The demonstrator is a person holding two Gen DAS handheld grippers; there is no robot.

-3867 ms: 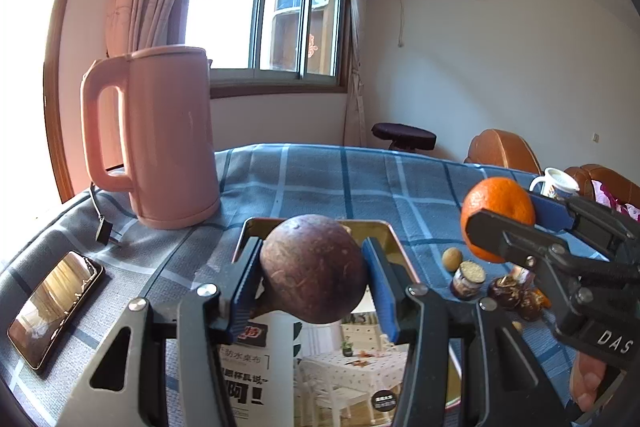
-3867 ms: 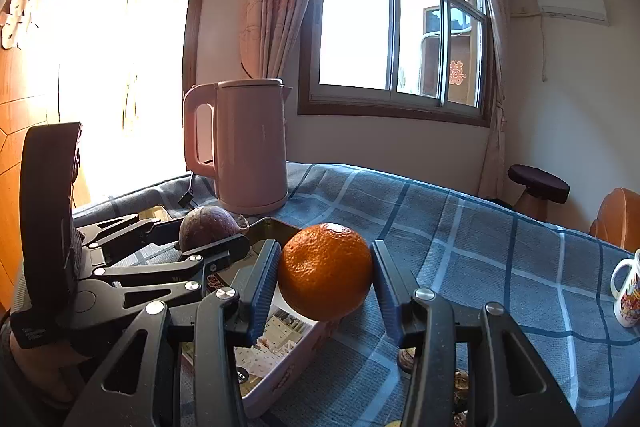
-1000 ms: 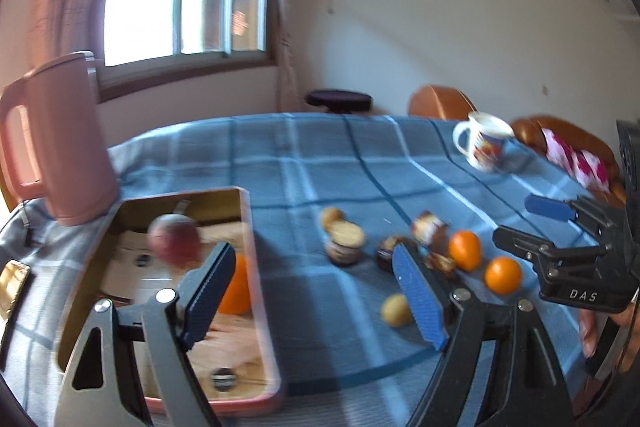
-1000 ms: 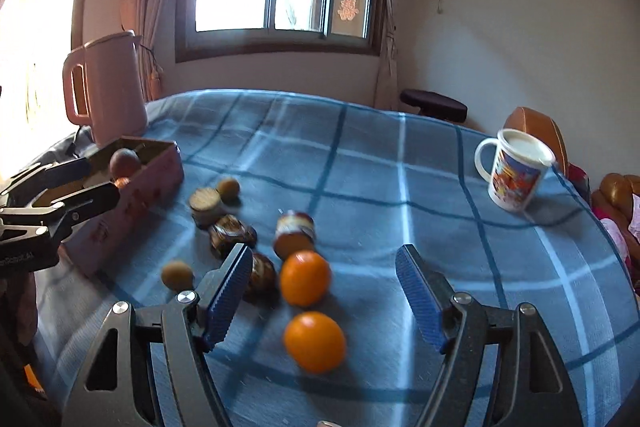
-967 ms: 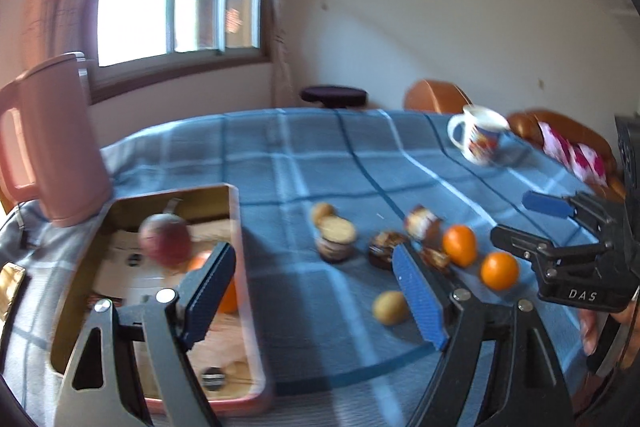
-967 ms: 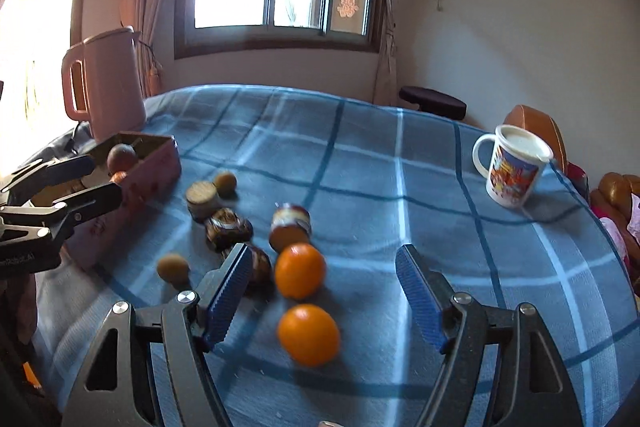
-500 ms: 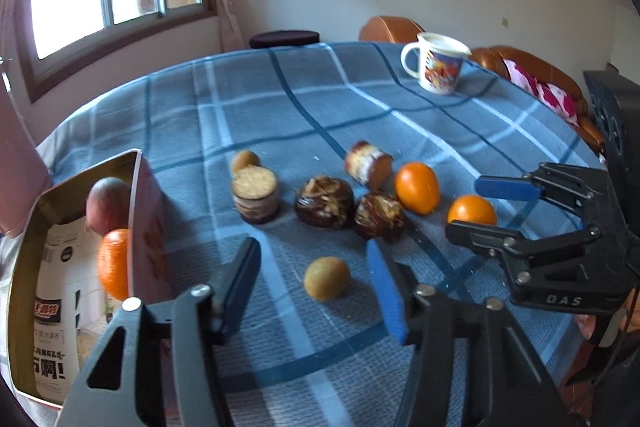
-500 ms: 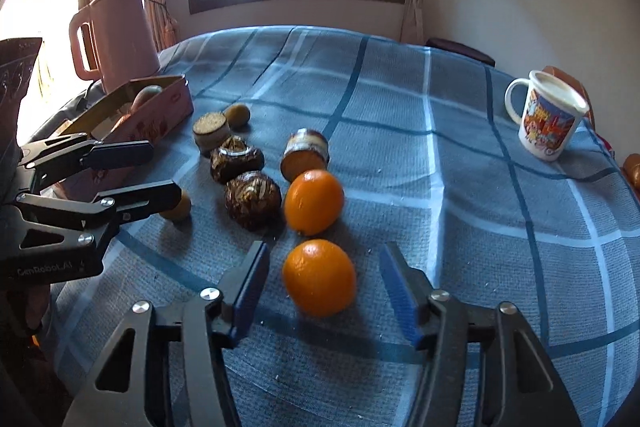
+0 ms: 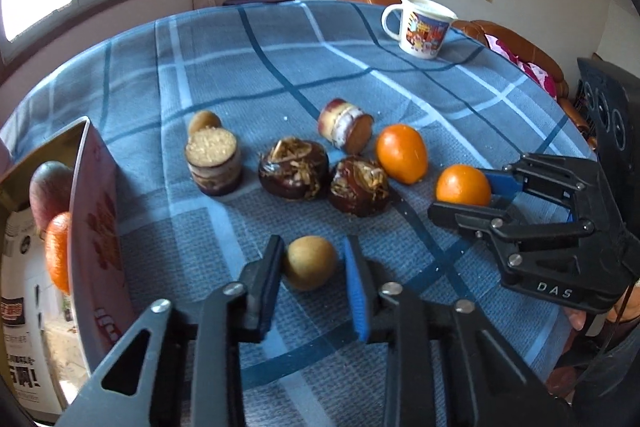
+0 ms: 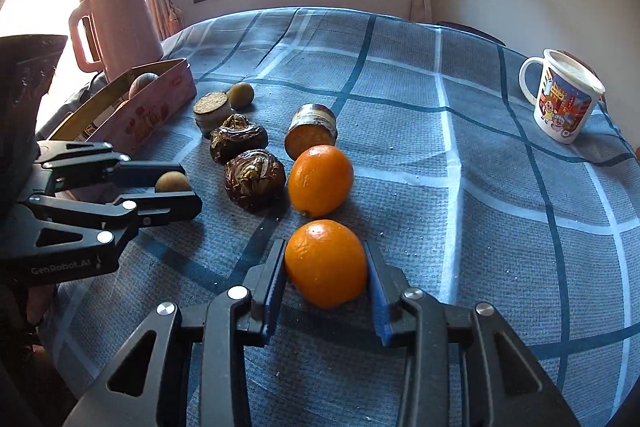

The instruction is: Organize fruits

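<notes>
My left gripper is closed around a small brown-green fruit that rests on the blue checked tablecloth. My right gripper is closed around an orange on the cloth; it also shows in the left wrist view. A second orange lies just beyond it. Another small brown fruit lies farther back. The pink tin box at the left holds a purple-brown fruit and an orange.
Two dark pastries and two small round cakes lie among the fruits. A printed mug stands at the far right. A pink kettle stands behind the tin box.
Both grippers have moved down and forward to the table and narrowed: the left around the small brown fruit, the right around the near orange. The fruits held earlier lie in the tin box.
</notes>
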